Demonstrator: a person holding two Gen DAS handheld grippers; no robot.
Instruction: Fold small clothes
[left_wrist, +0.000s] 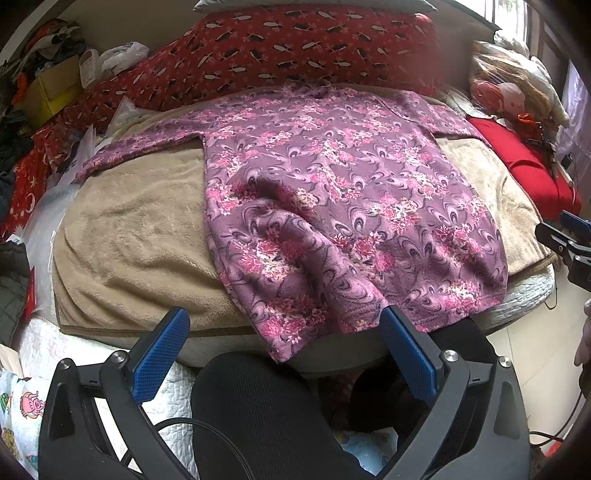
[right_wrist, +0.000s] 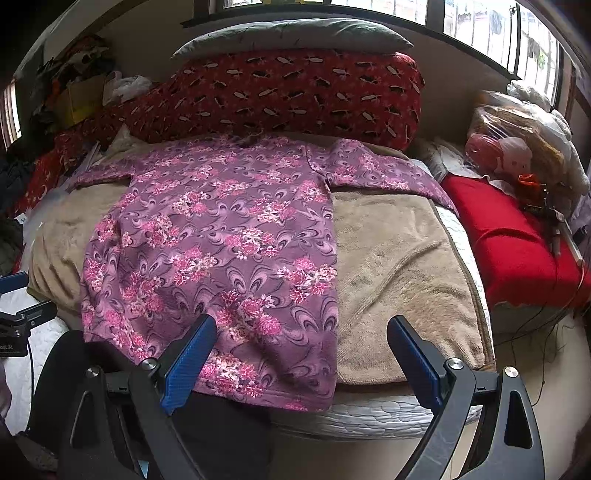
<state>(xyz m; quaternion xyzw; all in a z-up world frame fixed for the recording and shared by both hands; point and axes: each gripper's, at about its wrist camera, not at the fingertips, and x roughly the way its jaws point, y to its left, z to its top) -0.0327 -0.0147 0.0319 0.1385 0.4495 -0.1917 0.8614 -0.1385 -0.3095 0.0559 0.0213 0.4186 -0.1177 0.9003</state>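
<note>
Now: purple flowered top (left_wrist: 332, 192) spread flat on tan blanket (left_wrist: 140, 229) over bed, sleeves out to both sides, hem hanging off near edge, wrinkled there. Left tongs (left_wrist: 284, 354) spread wide, empty, hovering just short of hem, black-clad leg (left_wrist: 258, 417) beneath. Right tongs (right_wrist: 301, 365) likewise spread, empty, near hem's right corner; left pad over cloth, right pad over bare blanket. Red patterned pillow (right_wrist: 295, 96) well beyond top's collar. Red cushion (right_wrist: 517, 243) far right of right tongs.
</note>
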